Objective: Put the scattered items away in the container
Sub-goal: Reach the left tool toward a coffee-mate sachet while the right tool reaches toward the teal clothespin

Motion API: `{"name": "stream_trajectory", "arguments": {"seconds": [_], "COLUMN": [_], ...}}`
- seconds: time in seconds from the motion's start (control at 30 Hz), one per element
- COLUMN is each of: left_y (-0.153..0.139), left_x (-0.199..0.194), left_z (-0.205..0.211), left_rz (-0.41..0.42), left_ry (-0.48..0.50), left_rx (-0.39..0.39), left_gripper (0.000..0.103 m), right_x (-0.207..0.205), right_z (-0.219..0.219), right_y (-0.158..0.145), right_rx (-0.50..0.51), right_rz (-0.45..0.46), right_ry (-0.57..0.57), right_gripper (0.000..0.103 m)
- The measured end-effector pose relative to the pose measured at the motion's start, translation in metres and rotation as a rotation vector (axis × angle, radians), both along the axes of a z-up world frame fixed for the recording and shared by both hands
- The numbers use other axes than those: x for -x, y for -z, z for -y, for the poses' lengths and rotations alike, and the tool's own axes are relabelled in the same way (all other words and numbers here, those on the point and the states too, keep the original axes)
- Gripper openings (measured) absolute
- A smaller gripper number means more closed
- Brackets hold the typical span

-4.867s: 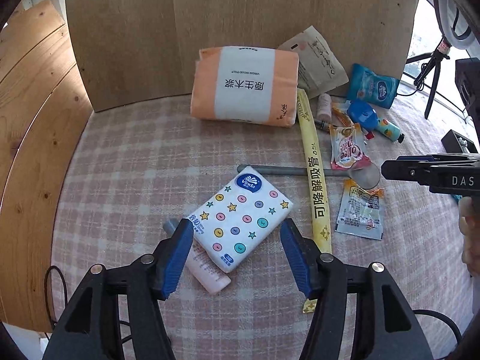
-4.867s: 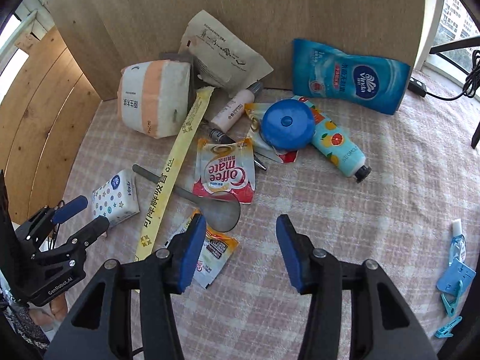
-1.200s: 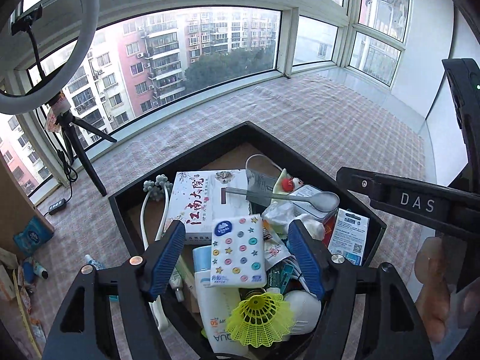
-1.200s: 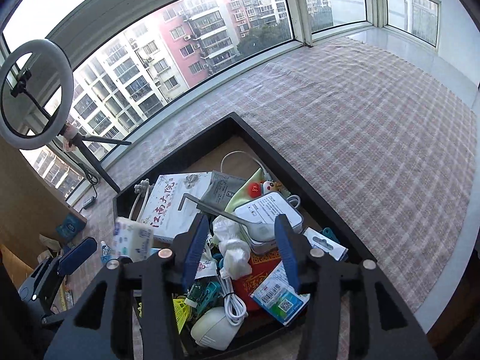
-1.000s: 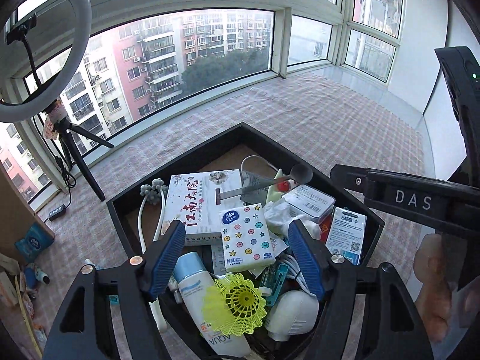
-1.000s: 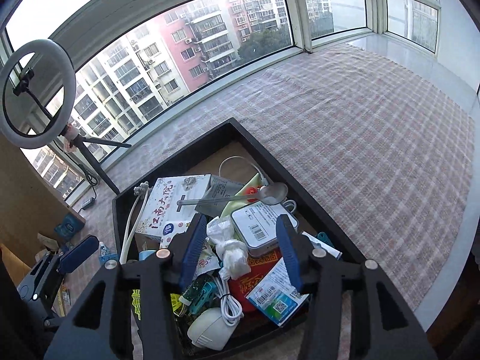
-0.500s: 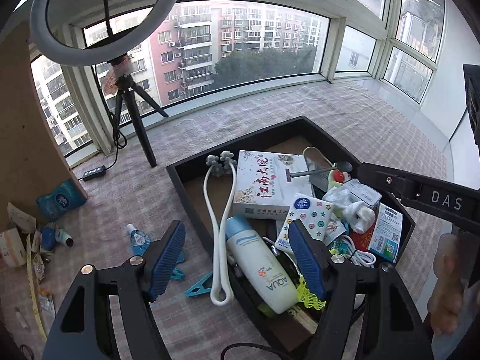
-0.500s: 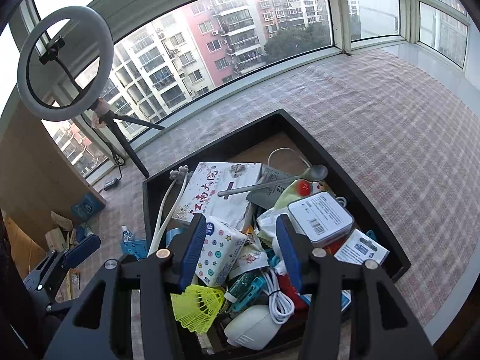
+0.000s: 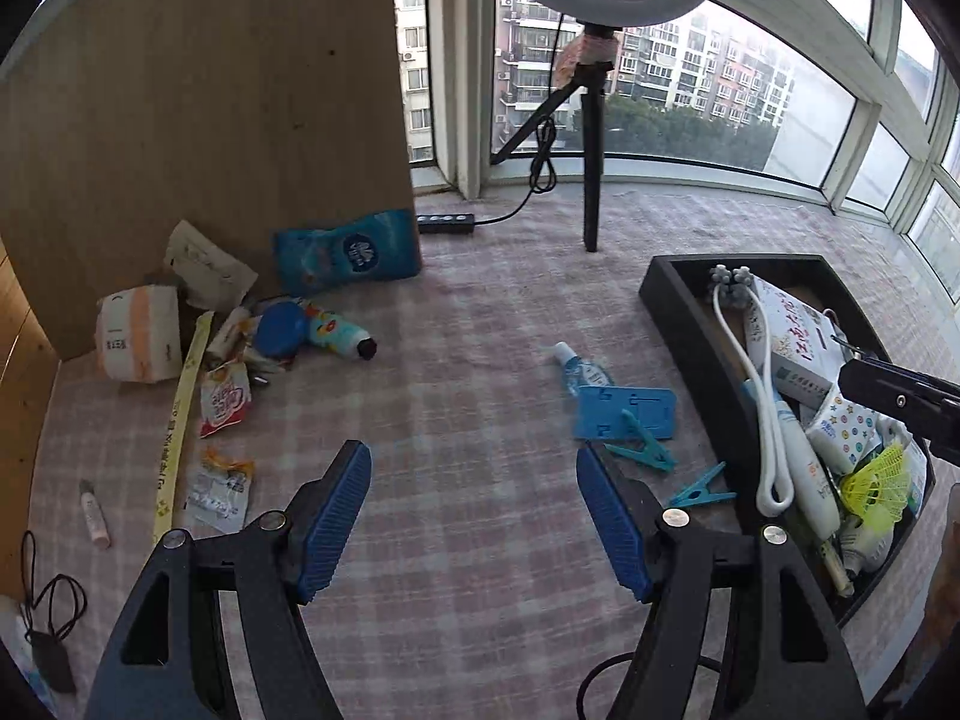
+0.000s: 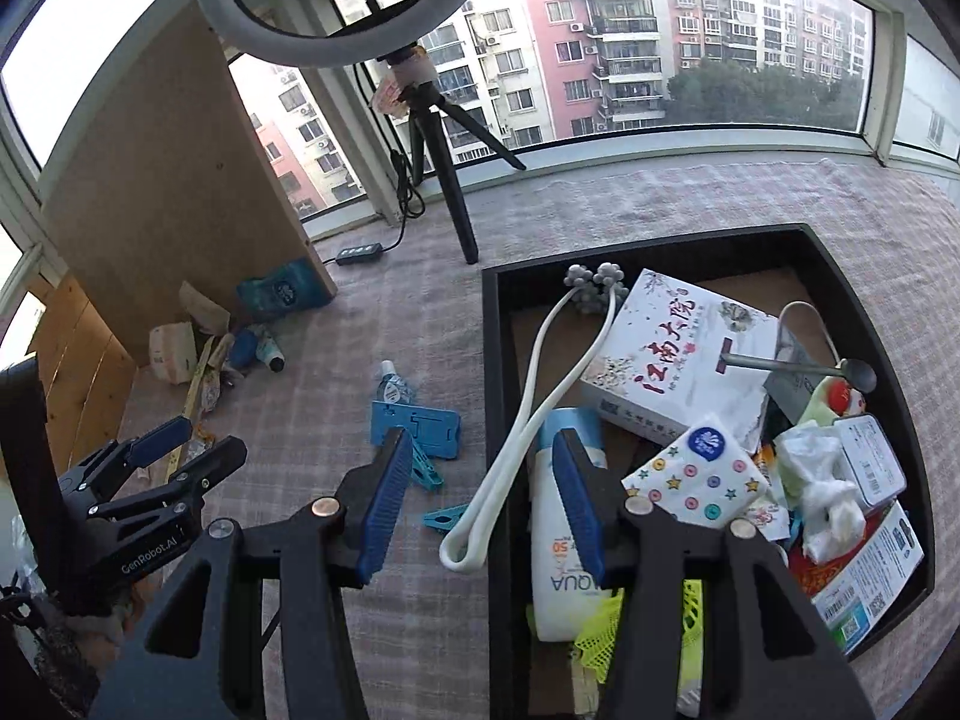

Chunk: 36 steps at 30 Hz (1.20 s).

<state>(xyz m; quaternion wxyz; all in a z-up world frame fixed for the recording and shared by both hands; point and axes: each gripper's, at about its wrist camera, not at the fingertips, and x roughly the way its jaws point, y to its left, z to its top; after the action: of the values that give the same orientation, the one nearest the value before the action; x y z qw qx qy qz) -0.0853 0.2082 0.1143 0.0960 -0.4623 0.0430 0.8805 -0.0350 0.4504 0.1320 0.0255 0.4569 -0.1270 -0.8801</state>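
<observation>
The black tray (image 10: 497, 360) holds several items, among them the dotted tissue pack (image 10: 699, 477), a metal spoon (image 10: 798, 367) and a white box (image 10: 672, 354); it also shows at the right of the left wrist view (image 9: 678, 312). My left gripper (image 9: 474, 510) is open and empty above the checked cloth. My right gripper (image 10: 480, 498) is open and empty over the tray's left rim. Scattered items lie at the wooden board: a coffee sachet (image 9: 225, 399), a blue round tape (image 9: 281, 329), a yellow strip (image 9: 180, 420), an orange-white tissue pack (image 9: 141, 333).
A blue card holder (image 9: 624, 414), small bottle (image 9: 579, 369) and teal clips (image 9: 699, 489) lie left of the tray. A ring-light tripod (image 9: 591, 168) and power strip (image 9: 447, 222) stand at the window. A small tube (image 9: 95, 513) lies at the left.
The tissue pack and the spoon have been let go into the tray. Both grippers have swung left, away from the tray, the left one back toward the scattered pile.
</observation>
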Motion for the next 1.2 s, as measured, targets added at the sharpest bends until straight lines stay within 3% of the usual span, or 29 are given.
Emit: {"name": "stream_trajectory", "arguments": {"seconds": [0.23, 0.43, 0.63, 0.93, 1.2], "left_y": [0.023, 0.042, 0.063, 0.083, 0.103], "left_x": [0.01, 0.014, 0.026, 0.044, 0.057], "left_z": [0.074, 0.109, 0.132, 0.141, 0.146], "left_rz": [0.032, 0.047, 0.093, 0.142, 0.172], "left_ry": [-0.123, -0.146, -0.135, -0.088, -0.14], "left_rx": [-0.004, 0.008, 0.057, -0.009, 0.059], "left_gripper": [0.069, 0.069, 0.069, 0.069, 0.069], "right_x": [0.021, 0.039, 0.057, 0.072, 0.076], "right_z": [0.05, 0.086, 0.099, 0.095, 0.084], "right_y": [0.022, 0.049, 0.074, 0.089, 0.097], "right_rx": [-0.051, -0.093, -0.099, -0.145, -0.146], "right_rz": [0.049, 0.12, 0.192, 0.232, 0.253], "right_ry": [-0.146, -0.231, -0.211, -0.175, -0.159], "right_gripper": [0.048, 0.048, 0.048, 0.052, 0.052]}}
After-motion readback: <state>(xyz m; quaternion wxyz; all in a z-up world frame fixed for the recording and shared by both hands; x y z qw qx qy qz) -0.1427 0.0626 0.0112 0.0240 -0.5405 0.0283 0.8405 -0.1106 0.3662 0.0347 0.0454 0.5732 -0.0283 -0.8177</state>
